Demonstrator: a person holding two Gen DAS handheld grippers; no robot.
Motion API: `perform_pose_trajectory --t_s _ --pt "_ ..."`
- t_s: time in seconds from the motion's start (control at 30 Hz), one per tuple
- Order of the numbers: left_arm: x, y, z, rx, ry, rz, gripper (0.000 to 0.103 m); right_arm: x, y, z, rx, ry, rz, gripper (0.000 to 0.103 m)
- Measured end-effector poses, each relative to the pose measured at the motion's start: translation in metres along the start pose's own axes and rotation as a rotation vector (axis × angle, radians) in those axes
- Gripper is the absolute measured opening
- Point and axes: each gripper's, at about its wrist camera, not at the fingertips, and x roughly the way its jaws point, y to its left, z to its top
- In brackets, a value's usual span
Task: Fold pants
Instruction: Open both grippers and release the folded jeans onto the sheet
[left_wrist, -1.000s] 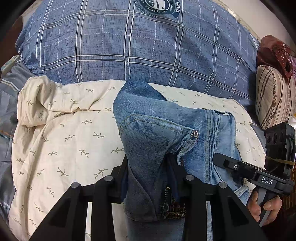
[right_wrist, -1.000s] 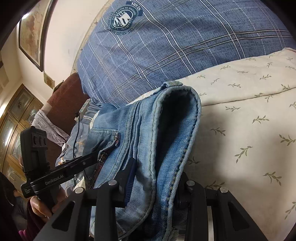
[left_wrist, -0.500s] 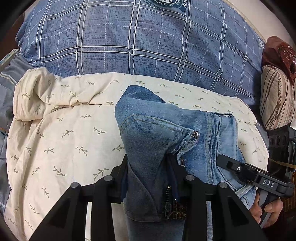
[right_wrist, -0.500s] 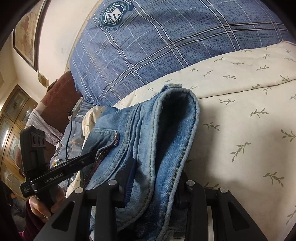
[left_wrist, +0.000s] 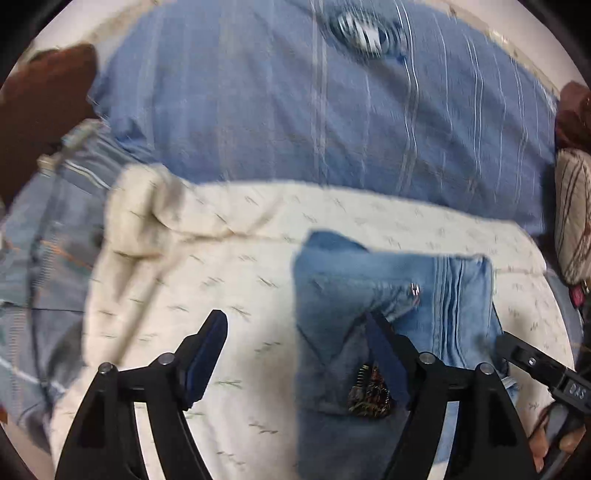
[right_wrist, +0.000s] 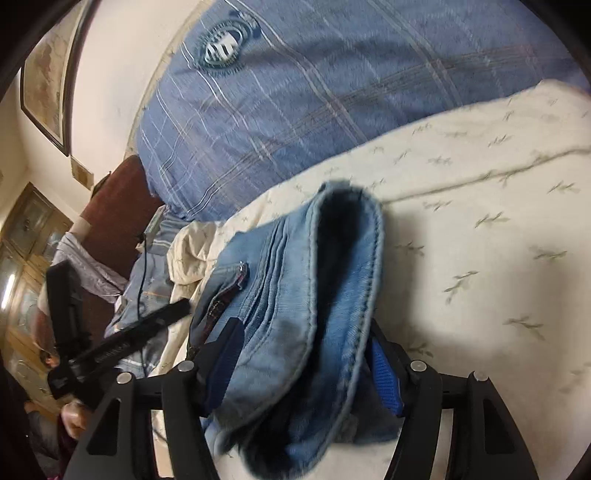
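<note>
While the left gripper (left_wrist: 295, 354) stands spread wide, only its right finger (left_wrist: 384, 354) touches the folded jeans (left_wrist: 369, 295), which lie on the cream leaf-print quilt (left_wrist: 221, 280) near its right edge. The right gripper (right_wrist: 306, 354) pinches the denim waistband, cloth bunched between its blue pads (right_wrist: 384, 365). Only the right wrist view shows a framed picture (right_wrist: 44, 81) on the wall beside the blue plaid pillow (right_wrist: 332, 92).
</note>
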Motion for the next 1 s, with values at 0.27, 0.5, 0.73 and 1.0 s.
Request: perform_pose_trajectory --t_s 0.27,0.5,0.73,1.0 --pt "-0.084 0.01 0.0 0.02 -0.171 0.079 0.085 -0.06 0.063 -0.016 -0.16 -0.143 -0.097 0.068" --pt "-0.137 0.012 -0.009 0.054 -0.24 0.065 0.09 -0.098 0.121 -0.034 -0.276 -0.21 -0.18 0.068" --pt "-0.183 0.016 -0.024 0.061 -0.306 0.086 0.097 -0.125 0.164 -0.055 -0.334 -0.253 -0.256 0.068" --pt "-0.215 0.019 -0.04 0.075 -0.327 0.101 0.099 -0.141 0.195 -0.079 -0.376 -0.266 -0.259 0.068"
